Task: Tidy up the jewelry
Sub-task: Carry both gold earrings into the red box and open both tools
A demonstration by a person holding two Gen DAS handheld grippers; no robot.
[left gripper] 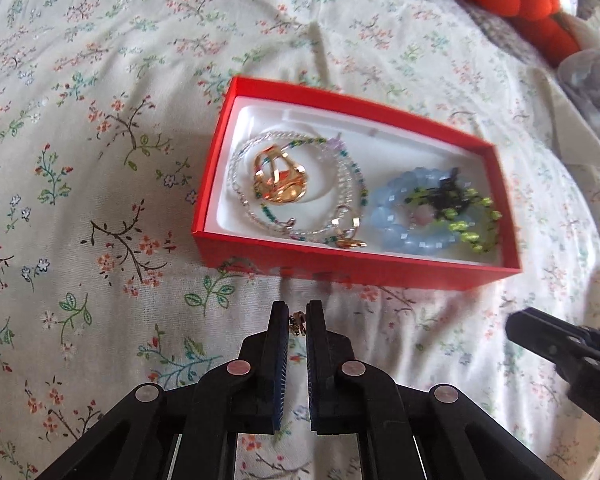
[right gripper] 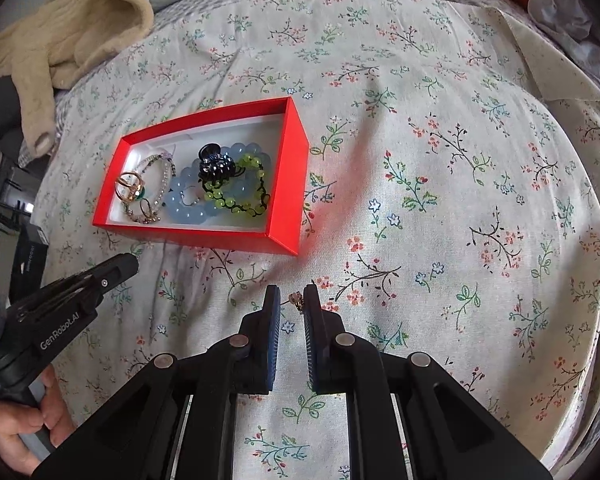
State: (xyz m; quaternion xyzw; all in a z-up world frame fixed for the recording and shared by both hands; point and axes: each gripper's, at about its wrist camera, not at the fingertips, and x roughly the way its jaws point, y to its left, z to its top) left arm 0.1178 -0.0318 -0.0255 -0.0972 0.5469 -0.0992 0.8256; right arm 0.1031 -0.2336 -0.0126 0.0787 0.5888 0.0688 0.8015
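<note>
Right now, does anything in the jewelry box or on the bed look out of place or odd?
Nothing spilled or damaged. The red box holds everything in a loose overlapping pile. A black hair claw sits on the blue bead bracelet, the only non-jewelry piece.

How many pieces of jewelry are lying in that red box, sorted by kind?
Beaded loops: 3 (clear strand, blue bracelet, green bracelet)
Dark hair claw clip: 1
Large gold ring: 1
Total: 5. A few small gold bits beside the clear strand are too small to sort.
</note>
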